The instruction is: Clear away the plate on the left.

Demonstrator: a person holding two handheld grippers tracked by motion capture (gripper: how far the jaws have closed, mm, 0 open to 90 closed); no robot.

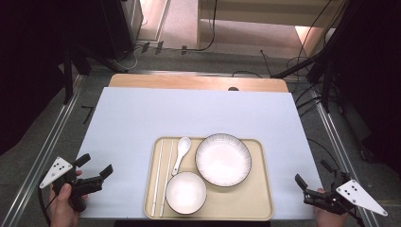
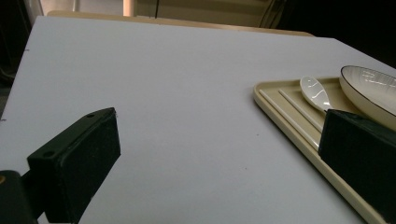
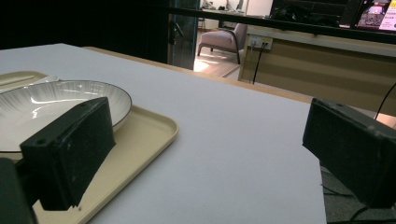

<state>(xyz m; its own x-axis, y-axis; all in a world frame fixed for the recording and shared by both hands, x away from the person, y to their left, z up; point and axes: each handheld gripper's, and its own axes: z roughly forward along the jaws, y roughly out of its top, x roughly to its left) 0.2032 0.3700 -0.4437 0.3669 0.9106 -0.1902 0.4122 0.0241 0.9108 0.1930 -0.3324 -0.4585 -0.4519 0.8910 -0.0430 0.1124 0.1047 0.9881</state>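
Note:
A beige tray [image 1: 262, 189] lies at the table's near middle. On it are a wide white plate with a dark rim [image 1: 223, 159], a small white bowl [image 1: 186, 192], a white spoon [image 1: 181, 152] and a pair of white chopsticks [image 1: 160, 177] along its left side. My left gripper [image 1: 96, 166] hovers open at the table's near left corner, apart from the tray. My right gripper [image 1: 313, 176] is open at the near right corner. In the left gripper view the spoon [image 2: 314, 92] and plate [image 2: 371, 88] lie ahead on the right. The right gripper view shows the plate [image 3: 56, 107] and tray [image 3: 149, 130] at left.
The white table top [image 1: 189, 113] has a wooden strip along its far edge. Metal rails run down both sides of the table. Cables and dark stands crowd the floor beyond the far edge and at the right.

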